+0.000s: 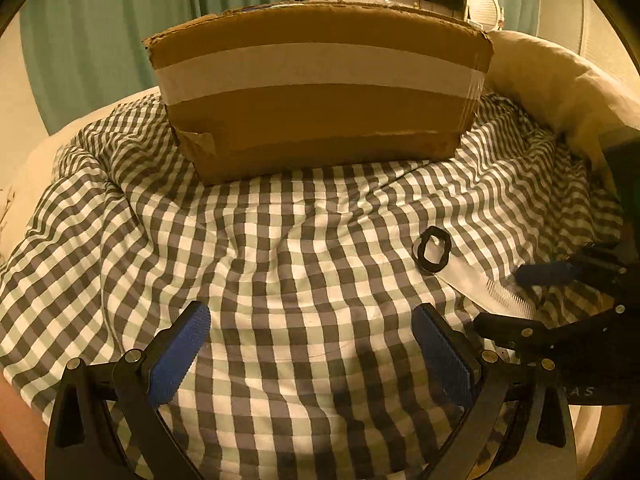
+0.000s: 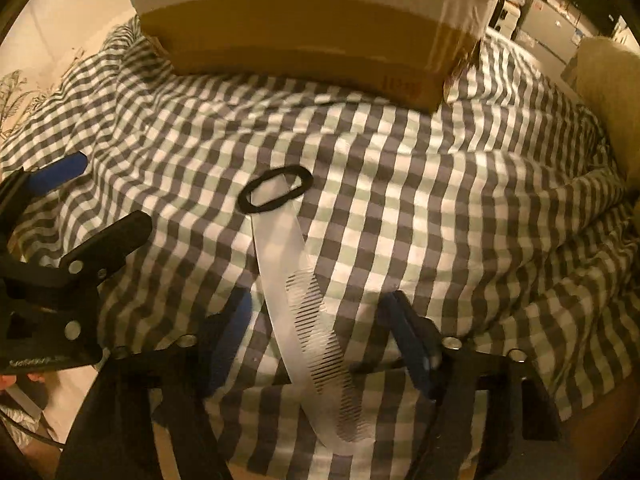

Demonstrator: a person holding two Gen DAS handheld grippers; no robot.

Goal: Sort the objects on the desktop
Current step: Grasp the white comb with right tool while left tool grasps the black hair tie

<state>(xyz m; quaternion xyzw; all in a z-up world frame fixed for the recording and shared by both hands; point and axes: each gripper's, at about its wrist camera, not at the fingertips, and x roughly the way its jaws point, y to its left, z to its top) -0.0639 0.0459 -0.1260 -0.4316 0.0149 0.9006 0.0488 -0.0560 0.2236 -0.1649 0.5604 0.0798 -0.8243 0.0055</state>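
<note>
A white comb (image 2: 304, 320) lies on the checked cloth (image 2: 420, 208), with a black hair tie (image 2: 275, 194) resting over its far end. My right gripper (image 2: 320, 340) is open, its blue pads on either side of the comb's toothed half without gripping it. In the left wrist view the hair tie (image 1: 432, 249) and part of the comb (image 1: 484, 286) show at the right, beside the right gripper (image 1: 560, 300). My left gripper (image 1: 310, 356) is open and empty over bare cloth (image 1: 280, 248). A taped cardboard box (image 1: 320, 92) stands behind.
The box also shows in the right wrist view (image 2: 312, 20) at the far edge of the cloth. A cream cushion (image 1: 560, 88) lies to the right of the box. Green curtains (image 1: 120, 20) hang behind. The left gripper (image 2: 60, 240) sits at the left.
</note>
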